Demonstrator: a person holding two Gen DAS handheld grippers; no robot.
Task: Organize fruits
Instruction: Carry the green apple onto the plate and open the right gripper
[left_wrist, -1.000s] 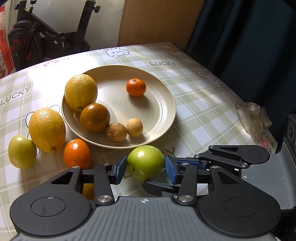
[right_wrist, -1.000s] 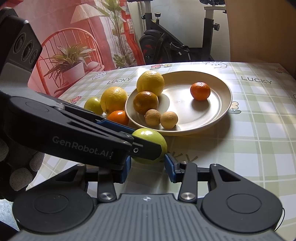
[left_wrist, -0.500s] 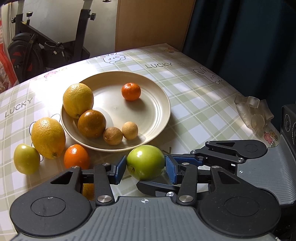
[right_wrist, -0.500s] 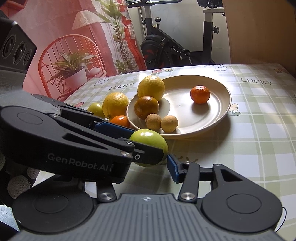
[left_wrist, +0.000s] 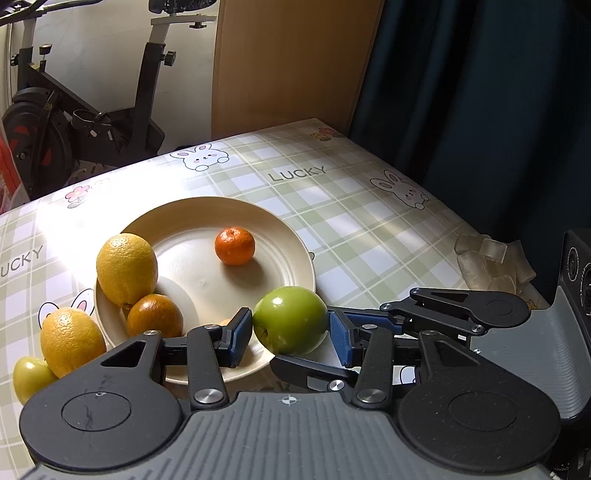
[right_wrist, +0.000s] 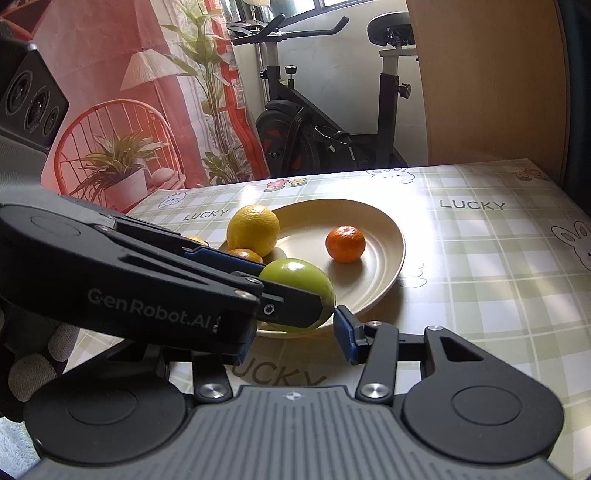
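My left gripper (left_wrist: 290, 332) is shut on a green apple (left_wrist: 291, 319), which hangs over the near rim of the cream plate (left_wrist: 258, 218). On the plate lie a mandarin (left_wrist: 234, 245), a big yellow citrus (left_wrist: 126, 267) and a brownish orange (left_wrist: 155, 320). Left of the plate, on the cloth, rest a yellow orange (left_wrist: 72, 341) and a small green apple (left_wrist: 31, 374). In the right wrist view the left gripper's arm crosses in front, holding the green apple (right_wrist: 295, 280) above the plate (right_wrist: 399, 251). My right gripper (right_wrist: 291, 339) is open just below the apple; its left pad is hidden.
Clear plastic pieces (left_wrist: 491, 266) lie at the table's right edge beside a dark curtain (left_wrist: 480, 92). An exercise bike (right_wrist: 332, 122) stands behind the table. A gloved hand (right_wrist: 33, 369) holds the left gripper at the lower left.
The left gripper has lifted the green apple off the cloth and carried it forward over the plate's near rim. The small brown fruits are now hidden behind it.
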